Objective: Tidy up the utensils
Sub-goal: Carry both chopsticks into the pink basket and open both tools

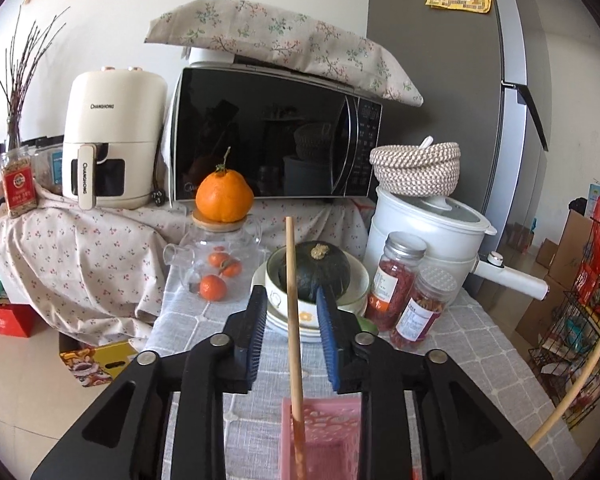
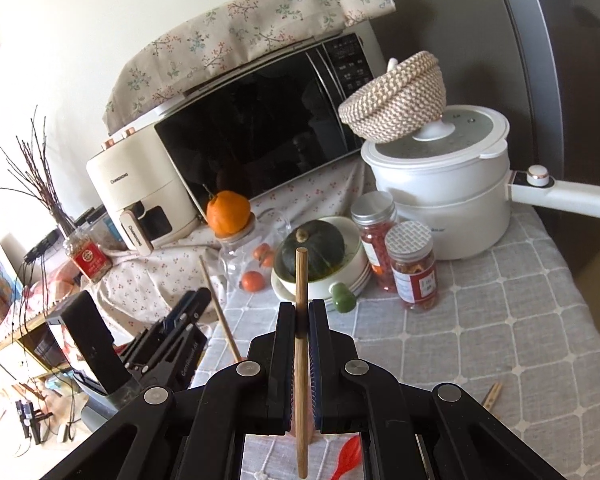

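**A:** so where's the left claw (image 1: pixel 292 304) at? looks spread to me; the chopstick (image 1: pixel 294 320) runs up the gap between the pads, nearer the right-hand blue one but I can't see either pad pressing it

**B:** yeah, jaws apart; that stick's lower end sits down in the pink basket (image 1: pixel 328 428) right under the claw, and its top end rises past the fingertips, in front of the dark green squash (image 1: pixel 320 272); long axis close to upright, tipped only a little

**A:** and the other hand?

**B:** right claw (image 2: pixel 302 312) is pressed together, pinching a second chopstick (image 2: pixel 301 360); that one stands near vertical too, tip poking well above the pads, bottom end hanging below the claw over the grey checked worktop (image 2: pixel 500 320)

**A:** from the right camera the first stick (image 2: pixel 220 308) leans slantwise beside the left claw (image 2: pixel 188 312)

**B:** yep; red plastic utensil (image 2: pixel 350 456) lies on the worktop just right of the held stick's lower end; wooden clothespin (image 2: pixel 492 398) further right, well apart
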Demonstrator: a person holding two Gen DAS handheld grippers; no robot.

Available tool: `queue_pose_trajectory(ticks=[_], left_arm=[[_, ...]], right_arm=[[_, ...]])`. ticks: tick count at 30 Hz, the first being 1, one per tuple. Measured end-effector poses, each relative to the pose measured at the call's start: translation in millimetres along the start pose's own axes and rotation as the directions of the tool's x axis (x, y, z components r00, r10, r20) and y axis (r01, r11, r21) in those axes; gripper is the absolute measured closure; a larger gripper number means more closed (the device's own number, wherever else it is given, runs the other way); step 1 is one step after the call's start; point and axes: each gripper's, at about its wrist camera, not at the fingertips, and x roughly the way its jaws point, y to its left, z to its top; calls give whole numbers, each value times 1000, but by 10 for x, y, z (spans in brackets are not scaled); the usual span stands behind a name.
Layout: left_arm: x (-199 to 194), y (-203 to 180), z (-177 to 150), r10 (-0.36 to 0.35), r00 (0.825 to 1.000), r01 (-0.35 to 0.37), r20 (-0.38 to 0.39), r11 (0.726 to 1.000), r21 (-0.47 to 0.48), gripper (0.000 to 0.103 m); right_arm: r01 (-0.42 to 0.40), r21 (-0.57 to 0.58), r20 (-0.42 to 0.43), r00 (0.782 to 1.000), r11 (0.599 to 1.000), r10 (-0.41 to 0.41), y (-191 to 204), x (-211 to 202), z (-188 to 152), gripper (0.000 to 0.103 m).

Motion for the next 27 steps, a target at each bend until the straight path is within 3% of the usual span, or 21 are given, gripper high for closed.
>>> queue_pose_trajectory(ticks=[2, 4, 7, 10, 12, 14, 20, 27], left_arm=[[-84, 48, -5, 2, 999, -2, -43, 1000, -18, 57], [-171, 82, -16, 11, 994, -14, -105, 1000, -27, 51], [-315, 134, -47, 38, 979, -45, -200, 998, -31, 48], [-432, 185, -109, 109, 943, -121, -316, 993, -18, 47], [-501, 265, -184, 126, 911, -156, -393, 987, -45, 47], [-574, 352, -267, 122, 891, -174, -437, 982, -80, 47], [-592, 421, -415, 117, 879, -167, -463, 983, -69, 40], [-524, 357, -385, 86, 881, -101, -464, 995, -6, 33]], right_arm=[[-8, -4, 18, 1000, 1000, 8, 30, -45, 22, 98], [-16, -5, 35, 999, 1000, 16, 62, -92, 57, 98], [-31, 0, 61, 998, 1000, 31, 120, -149, 133, 98], [-44, -1, 81, 996, 999, 44, 192, -181, 205, 98], [-45, -4, 94, 995, 999, 46, 251, -173, 253, 98], [-50, 11, 101, 994, 999, 48, 287, -136, 303, 98], [-8, -15, 127, 992, 1000, 10, 453, 115, 338, 98], [67, -67, 40, 997, 995, -64, 523, 676, 171, 98]])
